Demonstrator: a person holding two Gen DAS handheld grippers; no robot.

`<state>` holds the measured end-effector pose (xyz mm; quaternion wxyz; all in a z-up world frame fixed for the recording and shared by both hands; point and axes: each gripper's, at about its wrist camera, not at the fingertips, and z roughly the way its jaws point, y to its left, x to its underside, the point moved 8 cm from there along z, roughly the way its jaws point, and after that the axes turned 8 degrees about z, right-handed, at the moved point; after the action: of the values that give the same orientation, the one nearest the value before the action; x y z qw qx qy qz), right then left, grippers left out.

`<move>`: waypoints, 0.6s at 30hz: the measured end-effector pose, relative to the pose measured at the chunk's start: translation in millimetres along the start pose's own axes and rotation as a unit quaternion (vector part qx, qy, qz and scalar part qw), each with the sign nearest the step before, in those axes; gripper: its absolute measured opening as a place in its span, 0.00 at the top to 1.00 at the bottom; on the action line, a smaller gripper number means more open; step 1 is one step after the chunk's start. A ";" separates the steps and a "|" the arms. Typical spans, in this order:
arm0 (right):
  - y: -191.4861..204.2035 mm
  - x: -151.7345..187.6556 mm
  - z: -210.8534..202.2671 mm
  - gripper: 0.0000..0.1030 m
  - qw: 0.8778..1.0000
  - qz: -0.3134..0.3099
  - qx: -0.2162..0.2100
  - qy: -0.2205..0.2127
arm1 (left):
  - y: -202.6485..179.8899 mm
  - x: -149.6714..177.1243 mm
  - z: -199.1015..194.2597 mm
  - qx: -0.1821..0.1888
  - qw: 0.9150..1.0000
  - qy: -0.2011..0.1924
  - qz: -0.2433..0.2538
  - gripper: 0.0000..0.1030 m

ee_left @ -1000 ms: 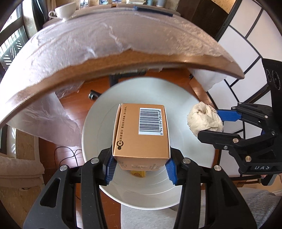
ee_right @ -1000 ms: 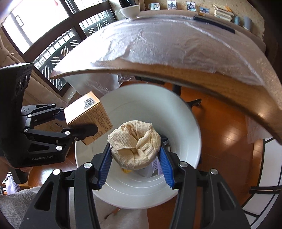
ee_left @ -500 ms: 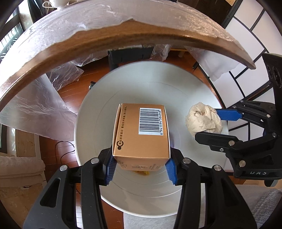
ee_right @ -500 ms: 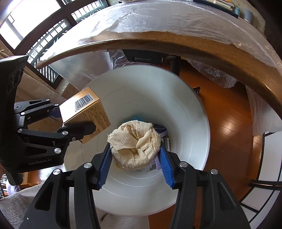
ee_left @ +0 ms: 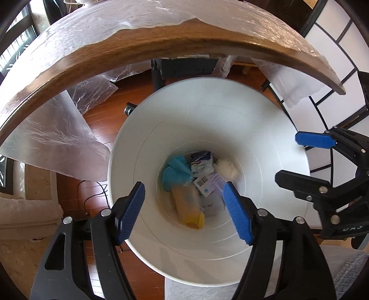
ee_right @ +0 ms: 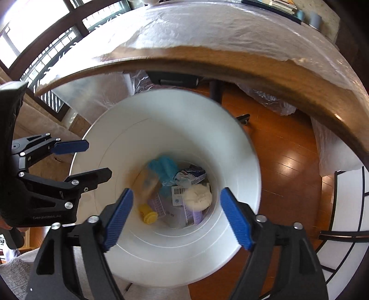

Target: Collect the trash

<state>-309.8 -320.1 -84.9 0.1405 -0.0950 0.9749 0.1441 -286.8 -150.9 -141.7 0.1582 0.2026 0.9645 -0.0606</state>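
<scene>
Both grippers (ee_left: 184,210) (ee_right: 176,215) just opened, empty; trash (ee_left: 194,182) below in bin (ee_left: 265,129).

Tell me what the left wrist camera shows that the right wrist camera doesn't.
Only the left view shows the black cable on the floor beside the bin. Only the right view shows the window and the grey cups on the table. Both show the white bin, the trash in it, including the paper wad, and both grippers open and empty, left and right.
</scene>
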 end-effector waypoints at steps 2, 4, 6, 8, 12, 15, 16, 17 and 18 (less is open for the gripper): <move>-1.5 -2.1 -6.9 0.19 1.000 0.005 -0.009 -0.004 | -0.5 -0.6 -6.5 0.009 1.000 -0.004 0.000 0.30; -0.9 -6.5 -19.0 0.18 1.000 0.009 -0.016 -0.010 | -2.4 -3.5 -19.0 0.018 1.000 -0.014 0.001 0.30; 1.3 -15.7 -38.3 0.14 0.999 0.011 -0.029 -0.031 | -2.3 -11.6 -35.2 0.024 0.999 -0.035 0.001 0.30; 1.1 -31.3 -59.3 0.09 0.998 0.010 -0.031 -0.062 | 1.8 -26.0 -61.3 0.026 0.997 -0.073 0.001 0.21; -22.1 -87.6 -98.7 0.04 0.990 0.023 0.002 -0.141 | 38.5 -70.2 -111.1 -0.012 0.986 -0.165 -0.020 0.06; -54.7 -137.1 -110.0 0.04 0.982 0.047 0.040 -0.178 | 78.0 -103.6 -121.3 -0.040 0.980 -0.191 -0.049 0.06; -65.1 -151.3 -109.8 0.04 0.980 0.053 0.047 -0.185 | 97.4 -119.0 -121.4 -0.055 0.977 -0.196 -0.062 0.06; -79.7 -168.3 -107.3 0.04 0.978 0.062 0.061 -0.188 | 108.4 -128.2 -120.2 -0.059 0.976 -0.200 -0.068 0.06; -89.9 -179.6 -104.7 0.04 0.977 0.067 0.071 -0.191 | 122.3 -139.6 -117.1 -0.066 0.974 -0.202 -0.076 0.06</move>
<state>-146.1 -410.8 42.6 0.3202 0.0105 0.9421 0.0990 -148.3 -70.2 8.3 0.3574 0.1011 0.9272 -0.0480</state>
